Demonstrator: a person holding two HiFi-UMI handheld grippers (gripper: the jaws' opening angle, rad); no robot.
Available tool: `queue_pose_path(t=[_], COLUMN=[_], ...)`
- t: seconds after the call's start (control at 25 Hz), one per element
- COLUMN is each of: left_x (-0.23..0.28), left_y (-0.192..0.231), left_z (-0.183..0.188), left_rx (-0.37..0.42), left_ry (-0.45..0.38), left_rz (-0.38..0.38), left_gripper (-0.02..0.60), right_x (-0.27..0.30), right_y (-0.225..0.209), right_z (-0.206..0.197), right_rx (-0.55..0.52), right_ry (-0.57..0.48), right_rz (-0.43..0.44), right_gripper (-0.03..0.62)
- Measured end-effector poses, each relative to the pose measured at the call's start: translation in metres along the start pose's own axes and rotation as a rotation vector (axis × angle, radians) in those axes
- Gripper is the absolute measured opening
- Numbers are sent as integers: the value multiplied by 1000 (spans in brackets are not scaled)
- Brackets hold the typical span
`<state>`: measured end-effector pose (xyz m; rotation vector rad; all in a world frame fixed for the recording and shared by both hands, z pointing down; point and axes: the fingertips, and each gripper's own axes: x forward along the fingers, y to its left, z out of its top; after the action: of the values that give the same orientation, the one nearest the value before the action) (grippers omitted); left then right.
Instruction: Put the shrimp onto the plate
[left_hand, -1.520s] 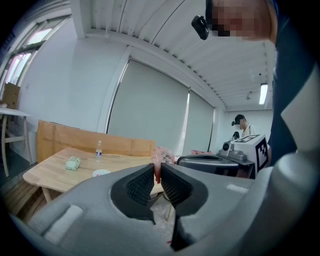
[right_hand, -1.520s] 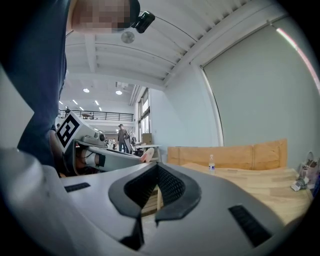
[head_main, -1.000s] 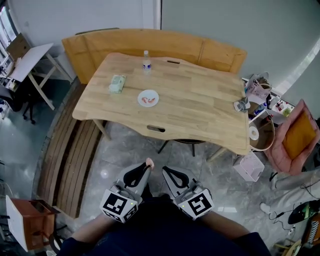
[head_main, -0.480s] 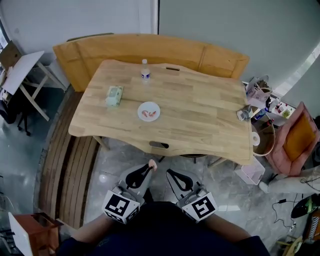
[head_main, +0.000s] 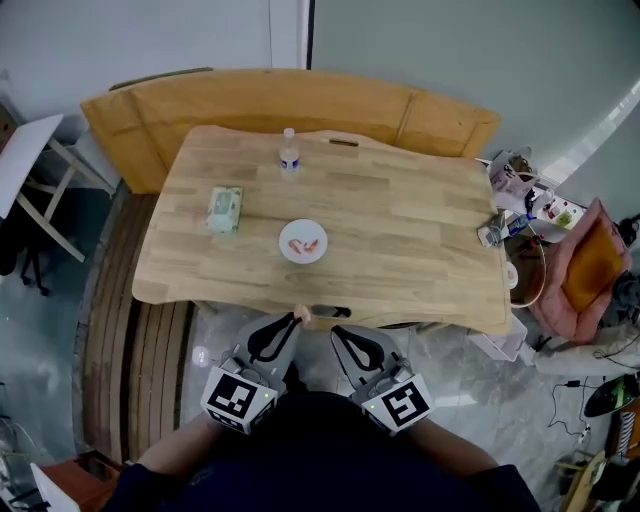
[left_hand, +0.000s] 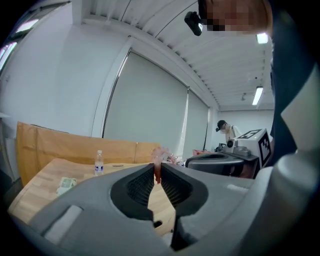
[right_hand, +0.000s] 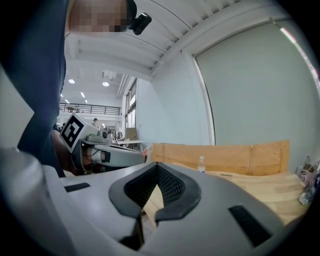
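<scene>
A white plate (head_main: 303, 242) with two pink shrimp on it sits near the middle of the wooden table (head_main: 400, 230). My left gripper (head_main: 298, 319) is held low in front of the table's near edge, shut on a pink shrimp (head_main: 301, 315) that sticks out past its tips. The left gripper view shows that shrimp (left_hand: 157, 161) pinched between the closed jaws of the left gripper (left_hand: 157, 172). My right gripper (head_main: 336, 331) is beside it, shut with nothing in it. Its jaws meet at the tip of the right gripper (right_hand: 156, 165).
A water bottle (head_main: 289, 152) stands at the table's far side and a green packet (head_main: 224, 209) lies left of the plate. A wooden bench (head_main: 270, 100) runs behind the table and slats (head_main: 150, 340) lie to the left. Clutter (head_main: 520, 200) crowds the right end.
The table and plate have come nearer to me and shifted down in the head view. Both grippers stay shut, the left one still holding the shrimp.
</scene>
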<state>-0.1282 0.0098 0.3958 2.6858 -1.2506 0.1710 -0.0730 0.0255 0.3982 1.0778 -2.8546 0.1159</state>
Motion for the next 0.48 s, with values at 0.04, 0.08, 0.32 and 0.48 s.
queue_pose_path(t=[0.04,0.08,0.32,0.48], left_x=[2,5,21,36], left_y=[8,16,48,57], left_z=[2,4,6,4], left_rx=[4,9,15,8], left_ry=[-2,-3,8,22], left_rz=[-9,-18,-51,-49], left_gripper=[44,44,44,44], right_x=[8,15,46,54], right_y=[-2,-4,-17,-30], right_z=[1,1,8,9], right_rx=[0,1,9,18], right_ry=[1,2,-7,4], right_rz=[-9,-20,-68,-69], right_gripper=[9,9,9,9])
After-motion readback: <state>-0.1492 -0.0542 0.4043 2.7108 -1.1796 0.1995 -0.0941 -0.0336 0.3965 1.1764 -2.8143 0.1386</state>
